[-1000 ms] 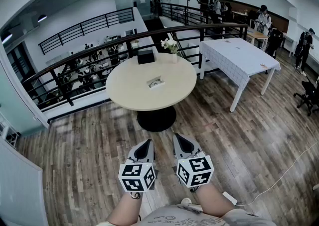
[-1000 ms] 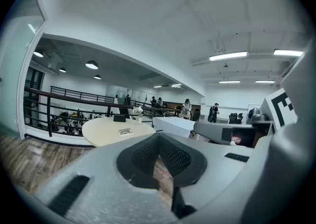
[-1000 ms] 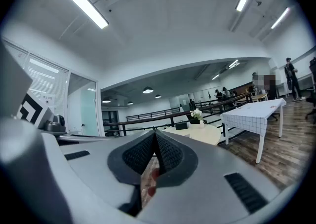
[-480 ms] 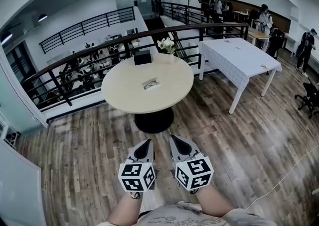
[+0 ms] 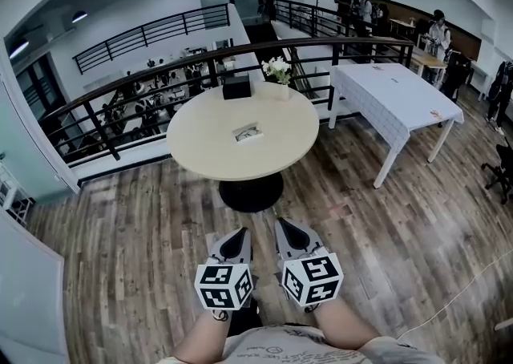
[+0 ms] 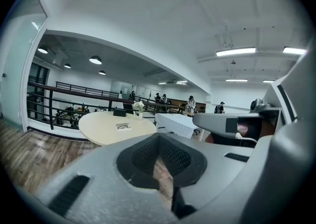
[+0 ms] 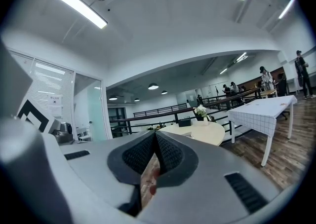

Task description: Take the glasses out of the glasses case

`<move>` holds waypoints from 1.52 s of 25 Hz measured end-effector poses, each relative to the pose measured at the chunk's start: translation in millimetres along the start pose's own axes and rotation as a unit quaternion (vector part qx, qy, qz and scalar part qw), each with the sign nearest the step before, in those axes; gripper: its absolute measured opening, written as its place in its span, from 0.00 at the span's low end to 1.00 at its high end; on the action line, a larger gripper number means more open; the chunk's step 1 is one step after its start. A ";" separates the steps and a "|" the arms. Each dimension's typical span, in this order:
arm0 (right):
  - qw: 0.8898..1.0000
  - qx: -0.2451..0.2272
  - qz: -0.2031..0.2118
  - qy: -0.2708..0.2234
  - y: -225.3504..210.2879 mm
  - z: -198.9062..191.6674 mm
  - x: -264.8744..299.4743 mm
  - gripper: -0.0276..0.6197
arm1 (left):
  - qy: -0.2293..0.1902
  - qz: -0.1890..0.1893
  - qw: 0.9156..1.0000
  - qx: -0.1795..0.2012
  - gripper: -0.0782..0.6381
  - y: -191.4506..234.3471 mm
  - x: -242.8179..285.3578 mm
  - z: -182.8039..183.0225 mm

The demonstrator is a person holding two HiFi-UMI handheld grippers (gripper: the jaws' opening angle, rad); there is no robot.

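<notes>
A small open glasses case (image 5: 249, 133) lies near the middle of a round beige table (image 5: 207, 158), with glasses dimly seen in it. In the left gripper view the case (image 6: 123, 126) is a small far-off shape. Both grippers hang low in front of the person's body, over the wooden floor and well short of the table. My left gripper (image 5: 236, 235) is shut with nothing in it, its dark pads meeting (image 6: 159, 137). My right gripper (image 5: 286, 228) is beside it, also shut and empty (image 7: 155, 134).
A black box (image 5: 236, 88) and a vase of white flowers (image 5: 278, 74) stand at the table's far edge, by a black railing (image 5: 112, 106). A white-clothed rectangular table (image 5: 393, 94) is at the right. Several people stand far back.
The head view has shifted a little, so the table sits slightly differently in the picture. Both grippers stay shut, side by side, in about the same place.
</notes>
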State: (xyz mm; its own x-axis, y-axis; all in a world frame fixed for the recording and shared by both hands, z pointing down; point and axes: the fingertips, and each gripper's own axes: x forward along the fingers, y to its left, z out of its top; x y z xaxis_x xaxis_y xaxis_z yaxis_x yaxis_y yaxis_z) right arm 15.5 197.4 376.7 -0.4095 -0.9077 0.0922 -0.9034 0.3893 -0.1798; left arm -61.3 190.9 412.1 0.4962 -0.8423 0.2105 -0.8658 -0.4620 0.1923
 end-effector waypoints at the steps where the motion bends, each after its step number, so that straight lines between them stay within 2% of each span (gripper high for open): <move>1: 1.000 0.000 0.001 0.002 -0.5 -1.0 3.9 0.06 | 0.001 0.000 1.000 -0.001 0.13 2.5 2.8 -0.8; 8: 1.000 -0.004 -0.007 0.012 -17.9 -4.1 46.2 0.06 | 0.004 0.001 1.000 -0.005 0.13 29.1 39.4 5.6; 16: 1.000 -0.018 -0.003 0.019 -35.9 -0.7 121.2 0.06 | 0.008 0.000 1.000 -0.015 0.13 76.9 100.6 17.1; 25: 0.999 -0.026 -0.010 0.023 -50.1 18.0 210.8 0.06 | 0.011 -0.011 1.000 -0.015 0.13 135.6 170.6 53.2; 38: 0.999 -0.021 -0.037 0.028 -63.7 23.8 318.9 0.06 | 0.047 -0.025 0.999 -0.006 0.13 216.0 253.4 70.0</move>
State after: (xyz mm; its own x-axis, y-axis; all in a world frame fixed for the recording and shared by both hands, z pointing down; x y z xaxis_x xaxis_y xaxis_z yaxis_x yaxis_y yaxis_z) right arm -54.6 -120.6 394.3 -0.3471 -0.9244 0.1583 -0.9354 0.3290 -0.1298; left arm -127.1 -141.7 439.8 0.5429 -0.7886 0.2887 -0.8394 -0.4989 0.2158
